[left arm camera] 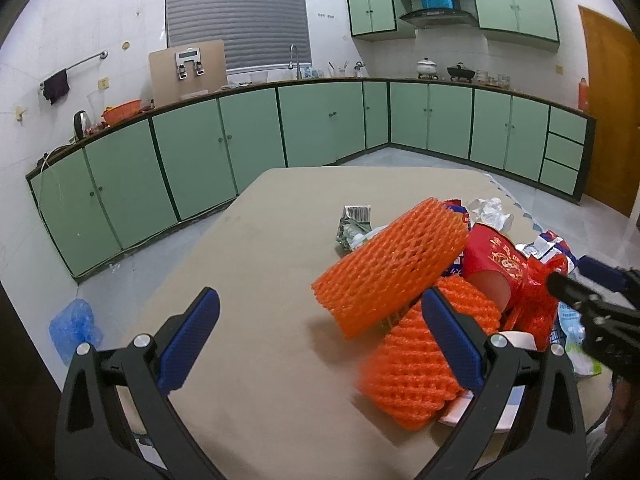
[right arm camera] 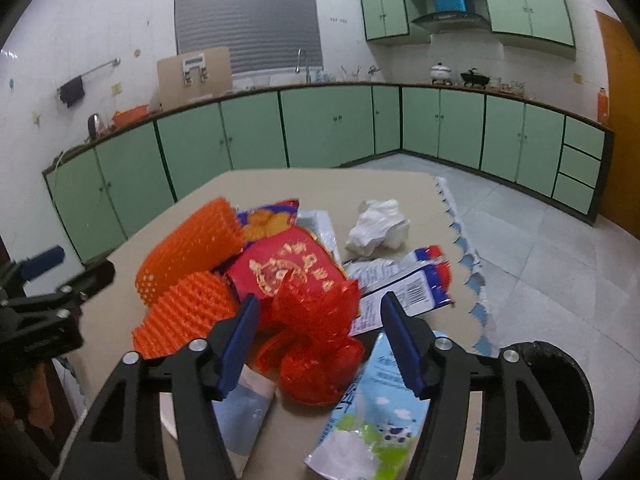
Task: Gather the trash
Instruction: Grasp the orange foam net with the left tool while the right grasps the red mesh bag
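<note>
Right gripper (right arm camera: 316,336): blue ribbed pads partly open, straddling a crinkly red mesh net bag (right arm camera: 316,344); pads not pressing it, gap visible both sides. Left gripper (left arm camera: 320,336): jaws wide apart, nothing between them; its right pad sits in front of the lower orange foam net sleeve (left arm camera: 424,364), contact unclear.

Trash heap on the beige matte table (left arm camera: 256,240), near to far:
- glossy light-blue milk pouch (right arm camera: 372,408) with cow print, flat, under the right gripper's right pad
- two orange foam fruit nets, tubular with open lattice; the upper foam net (left arm camera: 392,264) leans tilted across the lower one
- red foil packet (right arm camera: 288,268) with gold print, behind the mesh bag
- white-blue wrapper (right arm camera: 412,284) with barcode, flat, just right of the packet
- crumpled white tissue (right arm camera: 378,226) further back, apart from the heap

Round black bin (right arm camera: 560,392) at lower right, beside the table edge. Beyond: green kitchen cabinets (left arm camera: 320,124).
</note>
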